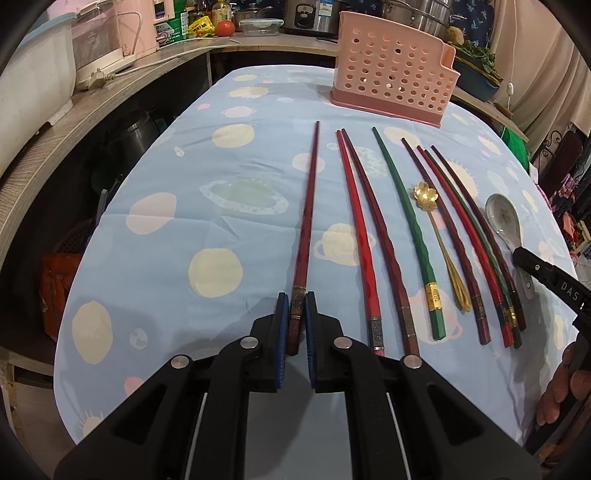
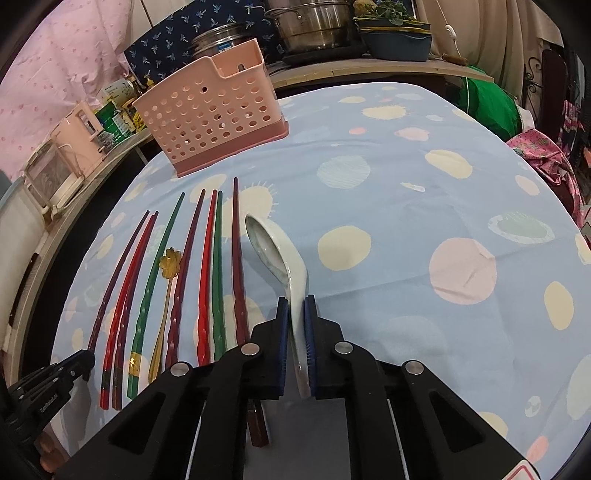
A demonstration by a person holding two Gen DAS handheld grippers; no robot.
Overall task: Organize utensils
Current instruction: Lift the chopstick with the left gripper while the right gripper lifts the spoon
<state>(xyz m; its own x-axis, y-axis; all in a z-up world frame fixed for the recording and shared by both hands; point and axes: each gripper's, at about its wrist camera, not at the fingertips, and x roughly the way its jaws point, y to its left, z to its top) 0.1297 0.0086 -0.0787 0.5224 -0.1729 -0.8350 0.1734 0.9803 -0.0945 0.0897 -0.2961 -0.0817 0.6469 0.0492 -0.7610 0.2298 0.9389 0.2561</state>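
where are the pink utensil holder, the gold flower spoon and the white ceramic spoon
pink utensil holder (image 1: pixel 391 79), left wrist view, on its perforated front wall
gold flower spoon (image 1: pixel 425 194), left wrist view, on its flower-shaped bowl
white ceramic spoon (image 2: pixel 273 243), right wrist view, on its bowl

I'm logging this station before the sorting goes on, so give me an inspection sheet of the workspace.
Surface: blue tablecloth, creased.
Job's things: chopsticks in a row; gold flower spoon among them; pink perforated holder upright behind.
Clutter: nothing seen on the cloth.
Grippers: left gripper shut on a dark red chopstick; right gripper shut on the white ceramic spoon.
Cables: white plug lead on the counter.
Surroundings: pots, appliances, a tomato.
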